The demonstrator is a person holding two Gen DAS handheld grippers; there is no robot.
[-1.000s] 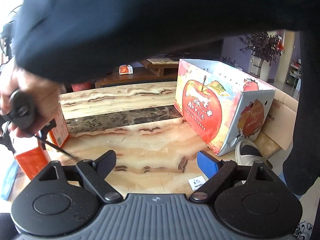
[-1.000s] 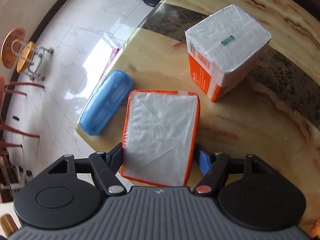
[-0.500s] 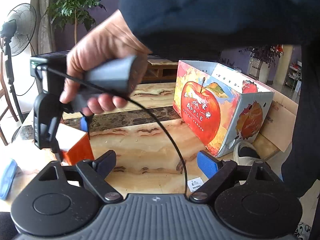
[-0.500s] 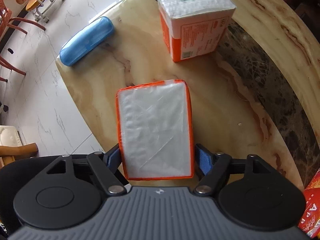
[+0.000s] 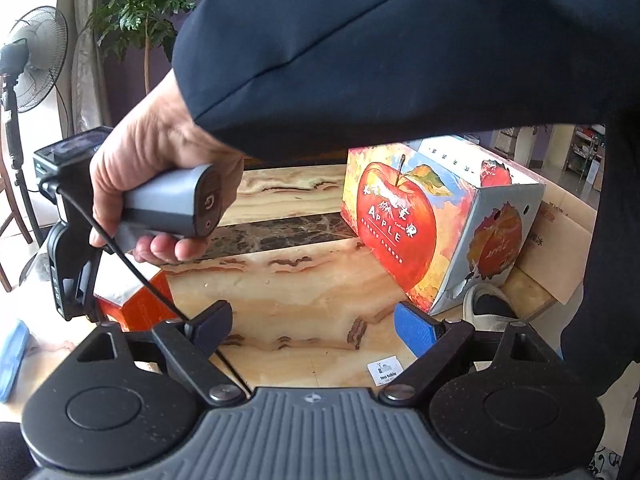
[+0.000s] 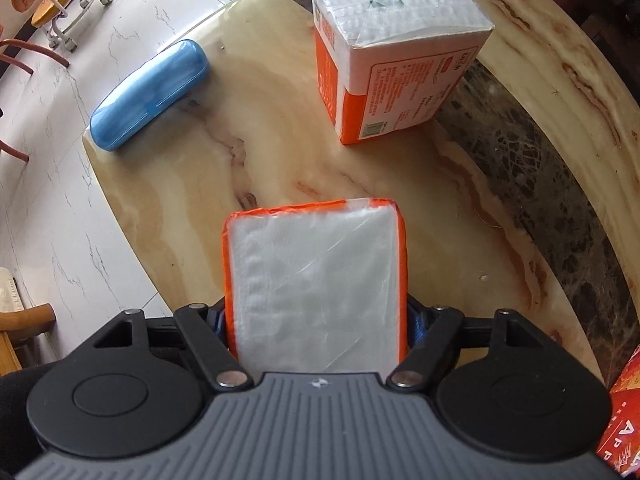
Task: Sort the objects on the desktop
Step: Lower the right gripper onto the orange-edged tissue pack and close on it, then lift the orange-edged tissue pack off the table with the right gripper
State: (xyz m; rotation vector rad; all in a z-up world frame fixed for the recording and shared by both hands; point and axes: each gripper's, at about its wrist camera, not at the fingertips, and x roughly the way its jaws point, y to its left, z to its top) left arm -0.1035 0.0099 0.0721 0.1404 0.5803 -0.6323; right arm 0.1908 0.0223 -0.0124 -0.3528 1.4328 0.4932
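Note:
My right gripper [image 6: 316, 320] points down at the marble table [image 6: 280, 152] and is shut on a flat tissue pack [image 6: 316, 288] with an orange rim and clear white top. Its pads press on the pack's two long sides. A second, cube-shaped orange and white tissue pack [image 6: 400, 40] stands farther off, and a blue glasses case [image 6: 148, 94] lies near the table's rounded edge. My left gripper [image 5: 314, 324] hovers open over bare tabletop with nothing between its fingers. In the left wrist view a hand [image 5: 160, 184] holds the right gripper's grey handle above an orange pack [image 5: 136, 300].
A large apple-printed carton [image 5: 432, 220] stands on the table at the right, with a shoe [image 5: 486, 304] and brown cardboard behind it. A small white sticker [image 5: 384, 368] lies near my left fingers. A fan [image 5: 32, 60], a plant and chairs stand on the floor beyond.
The right gripper has carried the flat pack away from the blue case, inward over the table, and rolled. The hand and handle came into the left wrist view. The left gripper stayed put.

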